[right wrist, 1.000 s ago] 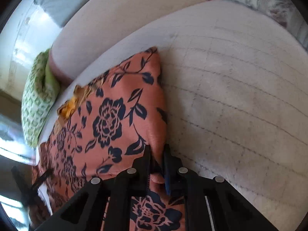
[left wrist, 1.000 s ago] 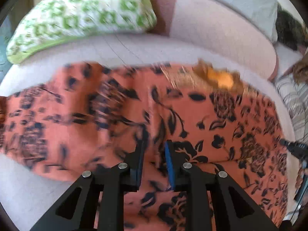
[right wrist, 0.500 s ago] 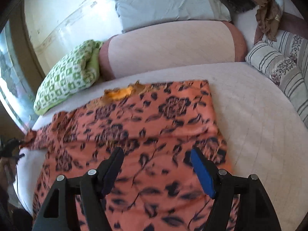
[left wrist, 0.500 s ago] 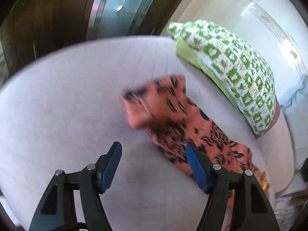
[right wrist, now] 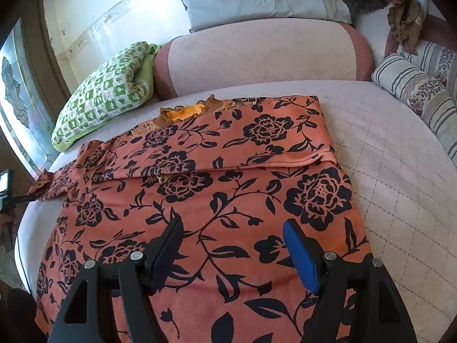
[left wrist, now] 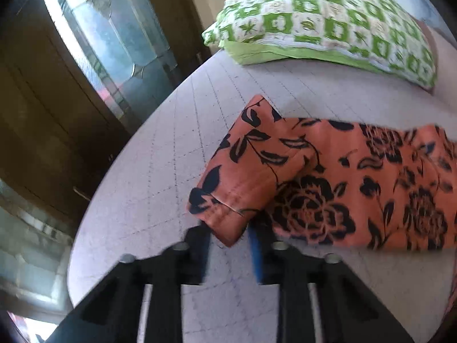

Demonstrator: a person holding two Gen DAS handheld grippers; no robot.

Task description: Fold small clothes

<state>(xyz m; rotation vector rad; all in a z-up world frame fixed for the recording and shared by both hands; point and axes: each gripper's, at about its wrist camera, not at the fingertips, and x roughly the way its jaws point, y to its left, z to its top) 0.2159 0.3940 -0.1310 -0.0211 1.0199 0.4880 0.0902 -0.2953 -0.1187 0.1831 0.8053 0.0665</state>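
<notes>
While the left gripper point(left wrist: 230, 241) has just been closing, pinching the sleeve cuff of the orange black-flowered cloth garment point(right wrist: 217, 188), the right gripper point(right wrist: 232, 245) hovers above, fingers spread.

Bare mattress point(right wrist: 400, 171) right of garment point(right wrist: 228, 171); pillows point(right wrist: 105, 91) crowd behind.

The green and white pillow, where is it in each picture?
Left wrist view: the green and white pillow lies at the top right, beyond the sleeve end of the orange flowered garment.
Right wrist view: the same pillow lies at the middle left, beside the pink bolster, beyond the garment's far left corner.
Shared landmark: the orange flowered garment, spread on the quilted bed.
</notes>
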